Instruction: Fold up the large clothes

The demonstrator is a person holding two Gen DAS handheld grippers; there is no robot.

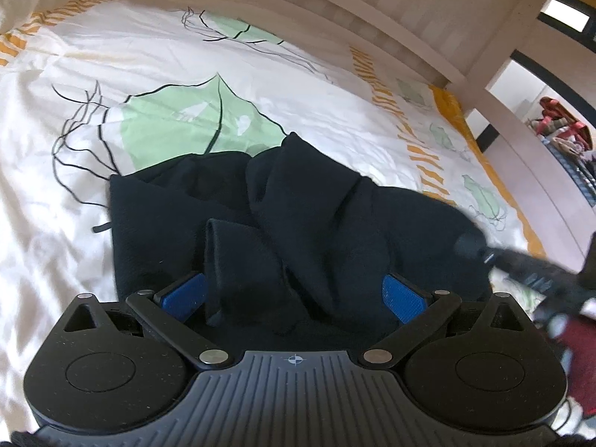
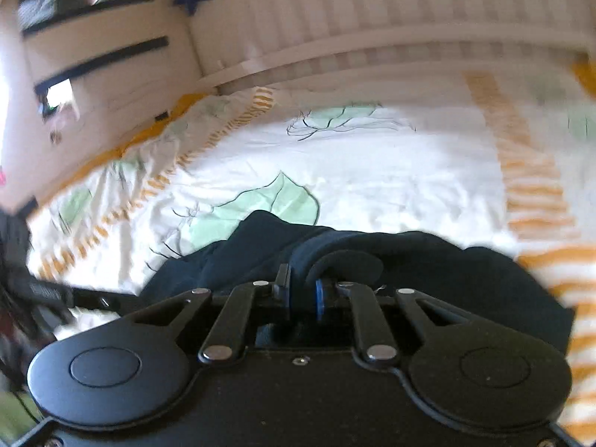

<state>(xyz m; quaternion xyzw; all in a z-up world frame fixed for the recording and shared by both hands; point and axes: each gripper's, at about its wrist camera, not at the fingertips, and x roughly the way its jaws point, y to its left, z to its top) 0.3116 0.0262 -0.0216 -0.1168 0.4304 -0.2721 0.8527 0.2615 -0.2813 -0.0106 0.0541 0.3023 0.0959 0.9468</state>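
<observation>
The dark cloth [image 1: 283, 216] lies bunched up on the bed [image 1: 149, 56], low in the middle of both pictures. The left claw [image 1: 294, 294] is wide open, with cloth folds between its blue pads [image 1: 184, 294]. The right claw [image 2: 302, 292] pinches a fold of the cloth tight.
</observation>
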